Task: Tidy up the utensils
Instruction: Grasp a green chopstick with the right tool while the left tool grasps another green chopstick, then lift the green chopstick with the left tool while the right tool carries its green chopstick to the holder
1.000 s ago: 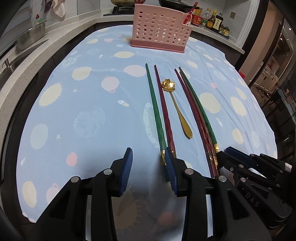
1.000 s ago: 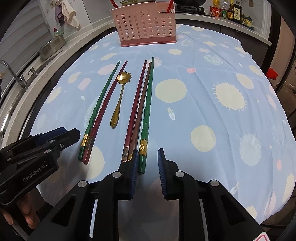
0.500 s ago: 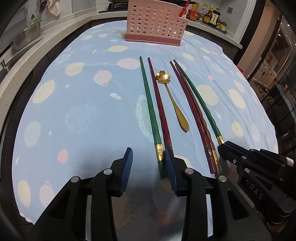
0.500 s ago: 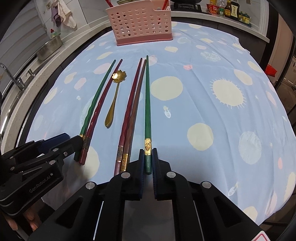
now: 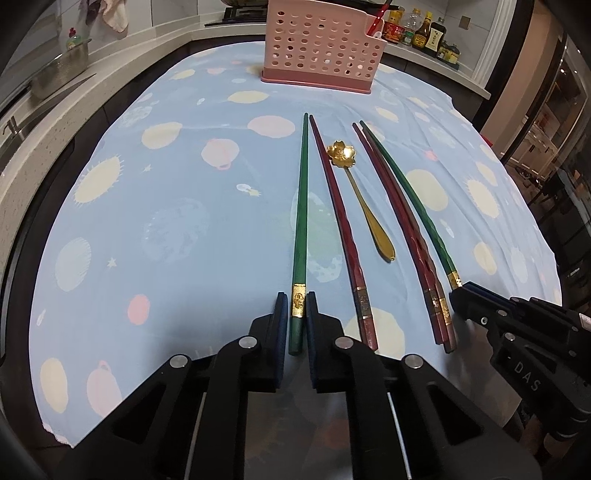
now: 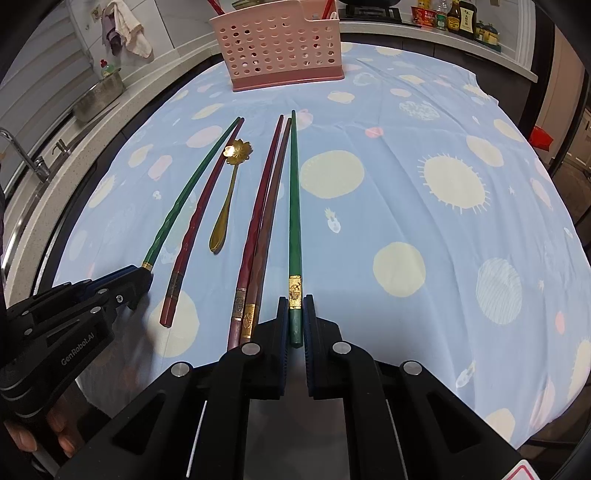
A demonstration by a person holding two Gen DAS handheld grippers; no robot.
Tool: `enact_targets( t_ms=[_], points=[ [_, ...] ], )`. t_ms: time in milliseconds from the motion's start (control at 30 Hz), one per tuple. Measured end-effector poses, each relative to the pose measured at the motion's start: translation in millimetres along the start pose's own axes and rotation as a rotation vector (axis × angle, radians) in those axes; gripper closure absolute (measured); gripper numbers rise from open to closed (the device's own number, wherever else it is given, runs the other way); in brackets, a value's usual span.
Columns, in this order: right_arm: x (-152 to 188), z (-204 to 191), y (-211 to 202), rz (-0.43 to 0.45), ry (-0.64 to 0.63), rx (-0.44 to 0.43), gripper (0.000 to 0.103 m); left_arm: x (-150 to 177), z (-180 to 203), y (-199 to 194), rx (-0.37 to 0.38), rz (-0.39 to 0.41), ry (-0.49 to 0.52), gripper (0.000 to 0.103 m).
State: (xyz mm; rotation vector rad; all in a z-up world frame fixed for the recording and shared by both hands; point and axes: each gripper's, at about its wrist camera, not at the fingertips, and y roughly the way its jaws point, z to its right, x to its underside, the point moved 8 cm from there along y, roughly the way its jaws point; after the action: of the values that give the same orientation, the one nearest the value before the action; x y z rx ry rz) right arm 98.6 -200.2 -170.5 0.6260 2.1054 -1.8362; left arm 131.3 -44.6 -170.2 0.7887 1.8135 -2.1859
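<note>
On the blue cloth lie two green chopsticks, three dark red ones and a gold flower-bowl spoon. My left gripper is shut on the butt end of the left green chopstick; a red chopstick lies just right of it. My right gripper is shut on the butt end of the right green chopstick, with two red chopsticks just left of it. The pink perforated utensil basket stands at the far end, also in the right wrist view.
The cloth-covered table is edged by a stone counter with a sink and tap at left. Sauce bottles stand on the back counter right of the basket. A metal bowl sits at far left.
My left gripper closed on the left green chopstick and drew it apart from its red neighbour. My right gripper closed on the right green chopstick and stays shut on it.
</note>
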Motion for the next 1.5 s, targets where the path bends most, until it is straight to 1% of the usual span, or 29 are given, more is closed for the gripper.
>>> enact_targets(
  t_ms=[233, 367, 533, 767, 967, 1200, 1500],
  points=[
    [0, 5, -4, 0.01, 0.013, 0.001, 0.096, -1, 0, -3, 0.001, 0.005, -0.002, 0.096],
    [-3, 9, -10, 0.022, 0.028, 0.002, 0.096, -5, -1, -8, -0.009, 0.021, 0.001, 0.096],
    [-12, 12, -24, 0.057, 0.044, -0.002, 0.096, -15, -3, -20, 0.001, 0.046, -0.012, 0.096],
    [-32, 13, -51, 0.125, 0.065, -0.022, 0.096, -38, -6, -46, 0.017, 0.11, -0.033, 0.096],
    [-57, 14, -82, 0.21, 0.078, -0.039, 0.096, -63, -9, -75, 0.024, 0.191, -0.05, 0.096],
    [-101, 16, -120, 0.328, 0.084, -0.054, 0.096, -100, -13, -106, 0.028, 0.289, -0.059, 0.096],
    [-159, 24, -147, 0.442, 0.101, -0.071, 0.096, -159, -21, -129, 0.023, 0.393, -0.073, 0.096]
  ],
)
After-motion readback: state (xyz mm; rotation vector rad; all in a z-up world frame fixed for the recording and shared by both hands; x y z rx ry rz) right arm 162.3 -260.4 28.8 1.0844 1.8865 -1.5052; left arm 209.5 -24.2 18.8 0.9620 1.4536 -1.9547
